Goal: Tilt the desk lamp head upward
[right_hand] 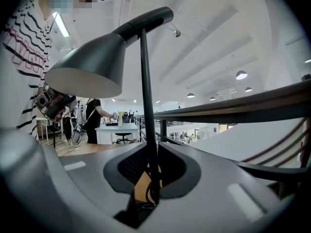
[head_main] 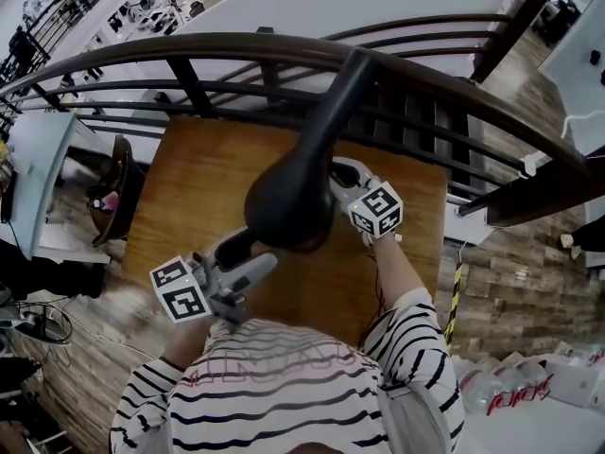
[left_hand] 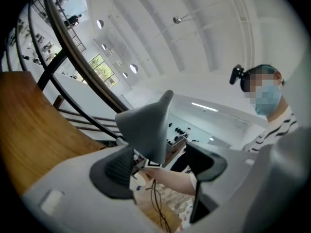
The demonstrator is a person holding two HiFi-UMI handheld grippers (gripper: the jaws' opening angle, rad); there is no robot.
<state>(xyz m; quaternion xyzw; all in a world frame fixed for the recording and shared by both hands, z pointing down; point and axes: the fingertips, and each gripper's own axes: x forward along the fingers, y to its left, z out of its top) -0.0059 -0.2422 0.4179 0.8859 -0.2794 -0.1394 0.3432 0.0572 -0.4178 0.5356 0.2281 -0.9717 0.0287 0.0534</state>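
Indoors, on a raised level: a brown wooden table [head_main: 198, 187] sits against a dark curved railing [head_main: 236, 50], with a bright open hall [head_main: 113, 12] beyond and below. There is wood-plank floor [head_main: 510, 272] to the table's right. The white vaulted ceiling [right_hand: 218, 28] carries round lights.

The dark, cone-shaped lamp head [head_main: 288, 197] hangs over the table's middle with its mouth facing down and its narrow neck pointing toward the railing.

Right gripper [right_hand: 151, 171]: fingers pinching the thin black lamp stem [right_hand: 146, 106] low down, the stem upright between the pads.

Left gripper [left_hand: 163, 166]: fingers spread wide, the lamp head just ahead of the gap and nearer one pad. Contact can't be told.

A striped sleeve [head_main: 416, 339] leads to the right gripper.
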